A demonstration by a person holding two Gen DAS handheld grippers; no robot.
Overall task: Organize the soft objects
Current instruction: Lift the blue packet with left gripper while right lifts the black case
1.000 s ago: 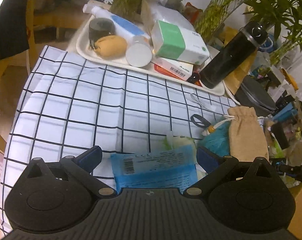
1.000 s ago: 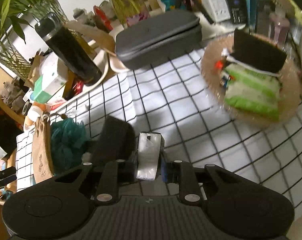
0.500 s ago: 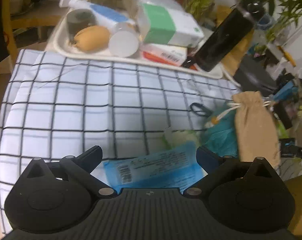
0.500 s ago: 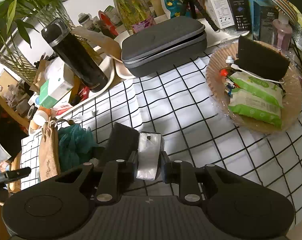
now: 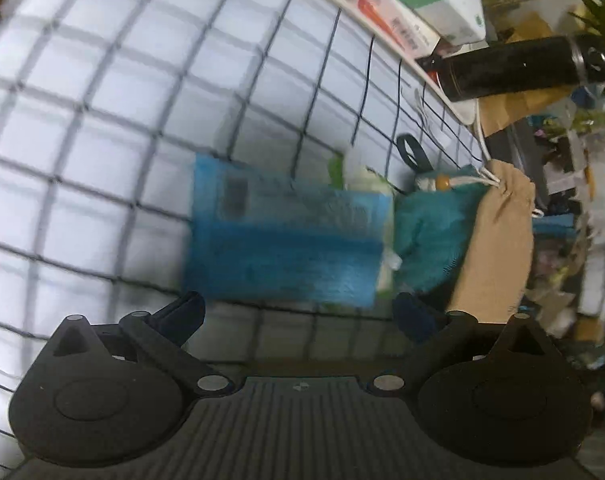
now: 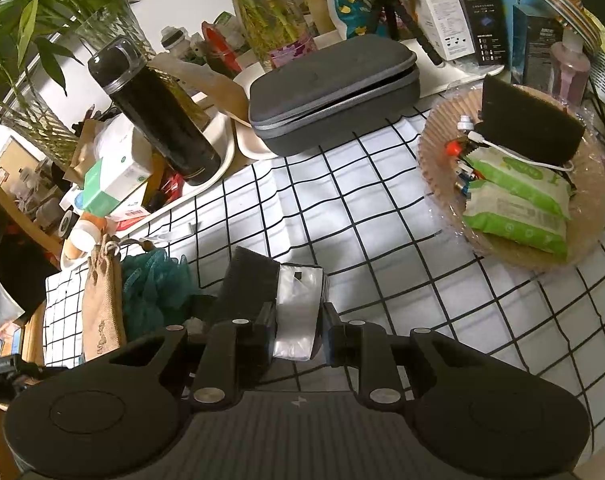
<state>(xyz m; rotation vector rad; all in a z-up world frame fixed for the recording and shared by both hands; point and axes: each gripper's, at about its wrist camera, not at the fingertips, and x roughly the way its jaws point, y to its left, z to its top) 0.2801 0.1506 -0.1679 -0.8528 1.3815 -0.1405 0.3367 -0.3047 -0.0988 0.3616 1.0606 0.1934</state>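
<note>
On the checked worktop (image 6: 382,208), the right tongs (image 6: 298,322) are clamped on a silvery plastic-wrapped soft packet (image 6: 296,308), its long axis running forward along the fingers. The shallow woven tray (image 6: 590,204) with two green soft packs (image 6: 514,196) lies ahead and to the right, well apart, so the right hand is likely the one to carry it there. The left tongs (image 5: 298,318) stand wide apart, gripping nothing; the blurred flat blue packet (image 5: 282,244) lies just ahead between them, long axis crosswise, beside a teal mesh sponge (image 5: 430,236).
</note>
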